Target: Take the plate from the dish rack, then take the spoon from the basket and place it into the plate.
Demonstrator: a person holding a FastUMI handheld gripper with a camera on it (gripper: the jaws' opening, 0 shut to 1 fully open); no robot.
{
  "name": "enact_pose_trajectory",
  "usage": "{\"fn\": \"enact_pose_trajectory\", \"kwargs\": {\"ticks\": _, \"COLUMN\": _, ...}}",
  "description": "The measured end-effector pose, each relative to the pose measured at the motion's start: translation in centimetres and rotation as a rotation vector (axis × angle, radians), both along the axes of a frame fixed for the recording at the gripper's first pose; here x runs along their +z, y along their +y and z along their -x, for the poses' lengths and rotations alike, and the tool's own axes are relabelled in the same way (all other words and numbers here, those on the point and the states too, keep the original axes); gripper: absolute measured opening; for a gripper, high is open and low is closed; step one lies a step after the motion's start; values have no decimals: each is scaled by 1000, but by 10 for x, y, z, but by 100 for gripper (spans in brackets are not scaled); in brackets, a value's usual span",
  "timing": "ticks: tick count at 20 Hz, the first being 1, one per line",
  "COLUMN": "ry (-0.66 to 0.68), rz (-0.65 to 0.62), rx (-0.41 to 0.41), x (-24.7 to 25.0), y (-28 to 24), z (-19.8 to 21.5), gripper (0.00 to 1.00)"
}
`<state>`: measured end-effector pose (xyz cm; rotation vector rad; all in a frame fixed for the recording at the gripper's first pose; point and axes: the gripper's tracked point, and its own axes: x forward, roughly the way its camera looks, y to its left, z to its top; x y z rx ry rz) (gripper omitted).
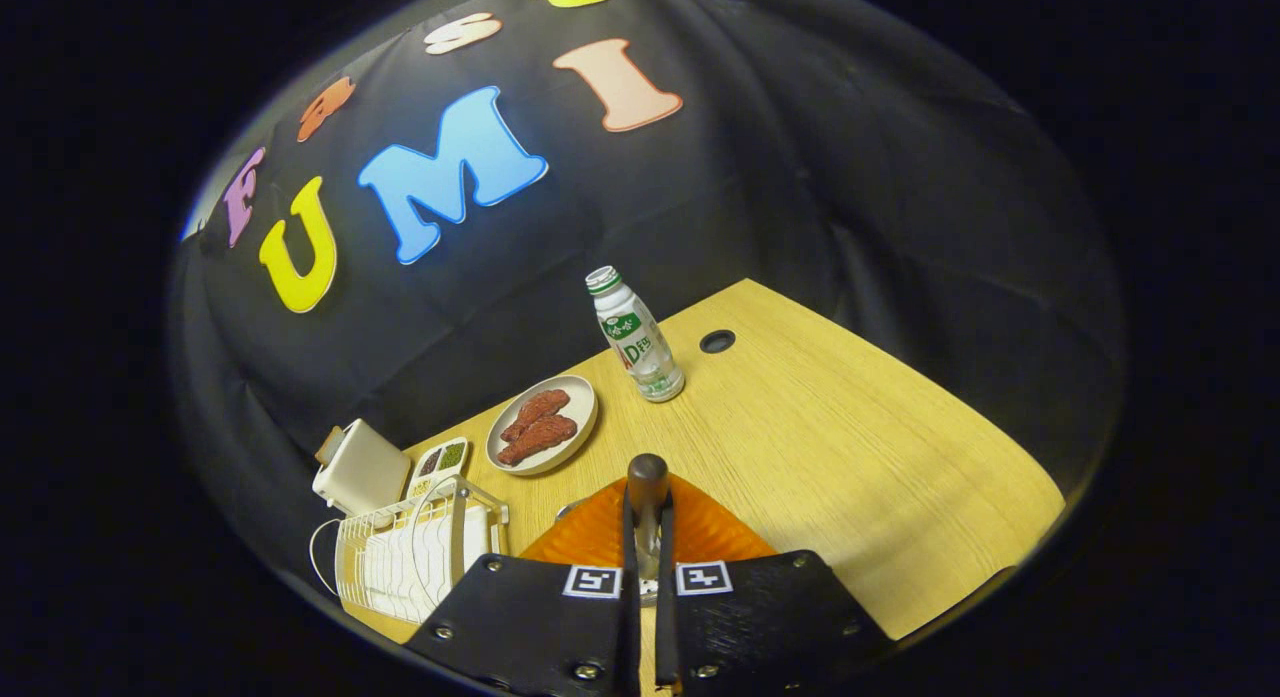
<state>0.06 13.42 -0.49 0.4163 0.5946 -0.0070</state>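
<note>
My gripper (648, 522) is shut on a spoon (647, 474). Its metal shaft runs between the two fingers, and its dark rounded handle end sticks out just beyond the fingertips. Right under the fingers and the spoon lies an orange ribbed plate (715, 537) on the wooden table (850, 457); the fingers hide part of it. I cannot tell whether the spoon touches the plate. A white wire dish rack (400, 557) stands on the table to the left of the fingers.
Beyond the orange plate sits a white oval dish (583, 409) with reddish-brown food pieces. A small capped bottle (637, 337) stands further back, near a round cable hole (717, 341). A white box (360, 467) and a small compartment tray (440, 462) lie behind the rack.
</note>
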Motion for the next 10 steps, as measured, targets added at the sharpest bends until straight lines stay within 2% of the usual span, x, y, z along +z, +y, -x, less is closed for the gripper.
{"fn": "enact_pose_trajectory", "kwargs": {"ticks": 7, "ry": -171, "rz": 146, "rx": 92, "x": 82, "y": 16, "z": 2, "gripper": 6}}
{"fn": "enact_pose_trajectory", "kwargs": {"ticks": 10, "ry": -227, "rz": 149, "rx": 157, "x": 117, "y": 43, "z": 12, "gripper": 6}}
